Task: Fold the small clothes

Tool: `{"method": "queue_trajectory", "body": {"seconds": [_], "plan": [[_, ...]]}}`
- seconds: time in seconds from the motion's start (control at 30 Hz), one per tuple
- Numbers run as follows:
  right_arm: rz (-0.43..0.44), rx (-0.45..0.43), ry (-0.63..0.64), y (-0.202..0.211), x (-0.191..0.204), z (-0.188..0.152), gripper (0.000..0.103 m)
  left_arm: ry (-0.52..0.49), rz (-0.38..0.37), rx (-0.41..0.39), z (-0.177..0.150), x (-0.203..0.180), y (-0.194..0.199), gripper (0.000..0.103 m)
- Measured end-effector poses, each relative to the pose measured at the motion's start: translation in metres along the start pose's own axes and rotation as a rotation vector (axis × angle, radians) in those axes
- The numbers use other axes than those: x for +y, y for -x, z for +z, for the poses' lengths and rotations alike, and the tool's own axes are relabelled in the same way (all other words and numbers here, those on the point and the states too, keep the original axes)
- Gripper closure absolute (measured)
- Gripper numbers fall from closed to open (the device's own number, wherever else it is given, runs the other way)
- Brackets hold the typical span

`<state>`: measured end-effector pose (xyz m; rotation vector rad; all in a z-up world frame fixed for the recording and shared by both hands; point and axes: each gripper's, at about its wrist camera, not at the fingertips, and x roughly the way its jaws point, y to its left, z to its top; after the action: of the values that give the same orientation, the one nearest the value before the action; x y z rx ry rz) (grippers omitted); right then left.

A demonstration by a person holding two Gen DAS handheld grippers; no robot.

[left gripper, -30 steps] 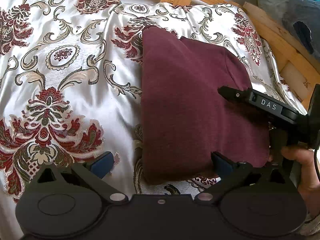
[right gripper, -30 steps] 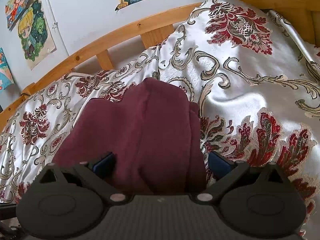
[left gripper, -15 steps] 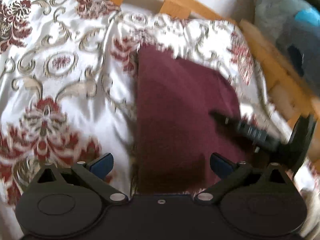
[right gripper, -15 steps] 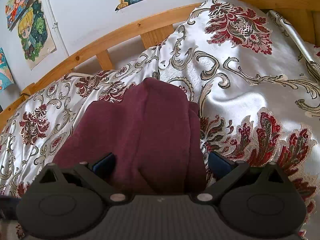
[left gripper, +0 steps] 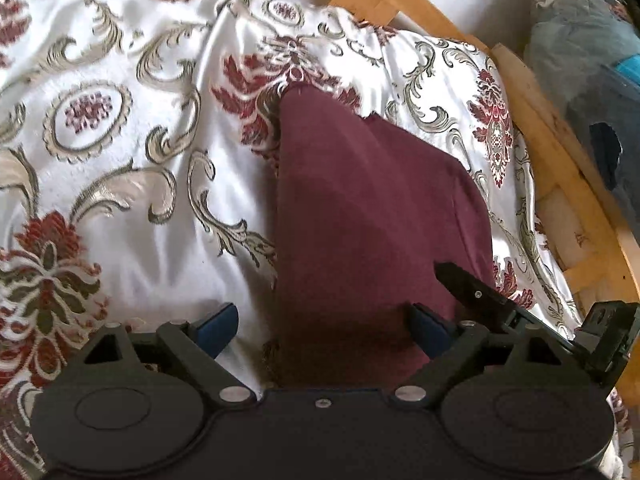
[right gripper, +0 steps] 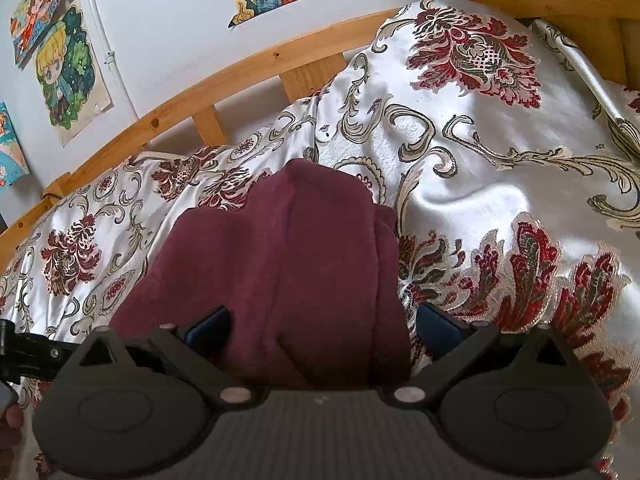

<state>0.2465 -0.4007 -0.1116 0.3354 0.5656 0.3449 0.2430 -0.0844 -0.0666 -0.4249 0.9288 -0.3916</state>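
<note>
Maroon garment (left gripper: 368,216) lies folded on bedspread (left gripper: 120,160); both tools gape wide, left (left gripper: 324,328) narrowing

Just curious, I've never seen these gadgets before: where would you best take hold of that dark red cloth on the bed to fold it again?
Probably at the near edge of the maroon garment, coming in low from the viewer's side. It lies flat on the patterned bedspread with its left edge straight and free, and the near hem sits between the open left tool, whose jaws have just been closing slightly.
</note>
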Motion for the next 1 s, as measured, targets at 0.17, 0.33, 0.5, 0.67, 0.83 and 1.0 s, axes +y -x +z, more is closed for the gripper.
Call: {"method": "queue_trajectory", "body": {"seconds": [0.17,0.33,0.5,0.67,0.83,1.0], "plan": [[-0.002,0.0,0.003,0.0,0.001,0.0,0.001,0.073,-0.05,-0.033,0.004,0.013,0.004,0.012],[-0.004,0.001,0.007,0.0,0.002,-0.001,0.001,0.132,-0.091,-0.001,0.006,0.024,-0.004,0.021],[-0.005,0.001,0.008,0.0,0.002,-0.001,0.001,0.141,-0.107,0.023,0.007,0.024,-0.011,0.035],[-0.009,-0.004,0.009,0.0,0.002,-0.002,0.004,0.129,-0.104,0.029,0.007,0.019,-0.011,0.048],[0.006,-0.005,-0.008,0.002,0.002,-0.003,0.016,0.04,-0.05,0.004,0.008,0.002,-0.004,0.058],[0.036,-0.004,-0.053,0.004,0.002,-0.005,0.033,-0.085,0.013,-0.013,0.008,-0.02,0.003,0.062]]}}
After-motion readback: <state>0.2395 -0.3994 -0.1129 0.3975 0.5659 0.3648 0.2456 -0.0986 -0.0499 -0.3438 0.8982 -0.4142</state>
